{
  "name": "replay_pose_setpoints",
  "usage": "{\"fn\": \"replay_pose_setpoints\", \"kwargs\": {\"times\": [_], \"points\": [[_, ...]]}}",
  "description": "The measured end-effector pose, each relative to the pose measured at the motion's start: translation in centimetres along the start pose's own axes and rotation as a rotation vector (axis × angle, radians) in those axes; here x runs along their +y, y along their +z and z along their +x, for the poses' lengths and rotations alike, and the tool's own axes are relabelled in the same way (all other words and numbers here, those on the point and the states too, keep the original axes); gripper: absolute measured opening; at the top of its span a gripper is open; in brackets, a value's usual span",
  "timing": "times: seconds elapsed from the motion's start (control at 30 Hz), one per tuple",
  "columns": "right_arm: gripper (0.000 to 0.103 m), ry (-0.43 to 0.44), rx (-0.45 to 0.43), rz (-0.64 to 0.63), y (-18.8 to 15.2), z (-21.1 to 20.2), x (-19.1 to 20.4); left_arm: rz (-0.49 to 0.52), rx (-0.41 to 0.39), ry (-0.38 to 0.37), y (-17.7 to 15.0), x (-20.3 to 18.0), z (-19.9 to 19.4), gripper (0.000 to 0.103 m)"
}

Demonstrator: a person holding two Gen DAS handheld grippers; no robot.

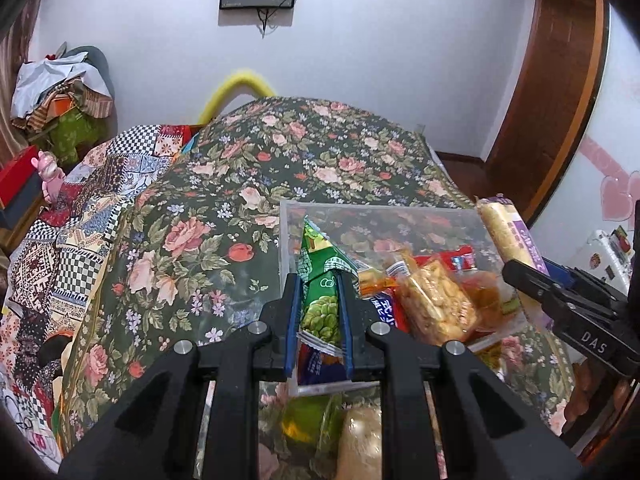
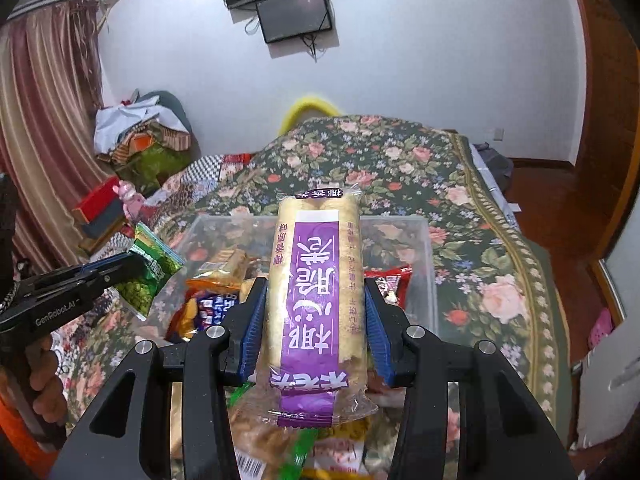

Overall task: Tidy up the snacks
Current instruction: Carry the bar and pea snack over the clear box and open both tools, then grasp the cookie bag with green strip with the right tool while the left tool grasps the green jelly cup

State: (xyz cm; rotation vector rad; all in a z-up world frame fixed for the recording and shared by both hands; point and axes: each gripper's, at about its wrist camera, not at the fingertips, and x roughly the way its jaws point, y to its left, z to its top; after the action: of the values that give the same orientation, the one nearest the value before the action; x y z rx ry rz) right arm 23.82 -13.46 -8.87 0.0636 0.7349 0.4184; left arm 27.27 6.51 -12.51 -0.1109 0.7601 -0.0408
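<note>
My left gripper (image 1: pixel 320 288) is shut on a green pea snack packet (image 1: pixel 320 300) and holds it over the near left part of a clear plastic bin (image 1: pixel 285 236). The packet also shows in the right wrist view (image 2: pixel 150 276), with the left gripper (image 2: pixel 132 260) around it. My right gripper (image 2: pixel 316 300) is shut on a long purple-and-cream rice cracker pack (image 2: pixel 316 292), held above the bin (image 2: pixel 426 248). That pack (image 1: pixel 508 232) and the right gripper (image 1: pixel 516 274) show at the right of the left wrist view. Several snack bags (image 1: pixel 436 300) lie in the bin.
The bin stands on a floral bedspread (image 1: pixel 224 184). More snack packets (image 2: pixel 320 448) lie on the bed in front of the bin. A patchwork quilt (image 1: pixel 80 220) lies to the left. A wooden door frame (image 1: pixel 560 100) stands at the right.
</note>
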Motion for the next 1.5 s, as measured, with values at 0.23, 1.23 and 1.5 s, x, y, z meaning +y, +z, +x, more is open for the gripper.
{"fn": "replay_pose_setpoints", "kwargs": {"times": [0.23, 1.23, 1.5], "points": [[0.042, -0.014, 0.052, 0.0, 0.0, 2.8, -0.3, 0.003, 0.018, 0.009, 0.1, -0.3, 2.2, 0.017], [0.062, 0.011, 0.039, -0.074, -2.8, -3.2, 1.8, 0.049, 0.057, 0.04, -5.2, 1.5, -2.5, 0.059], [0.066, 0.029, 0.122, -0.082, -6.2, -2.4, 2.5, 0.075, 0.143, 0.031, -8.7, 1.7, -1.0, 0.059]]}}
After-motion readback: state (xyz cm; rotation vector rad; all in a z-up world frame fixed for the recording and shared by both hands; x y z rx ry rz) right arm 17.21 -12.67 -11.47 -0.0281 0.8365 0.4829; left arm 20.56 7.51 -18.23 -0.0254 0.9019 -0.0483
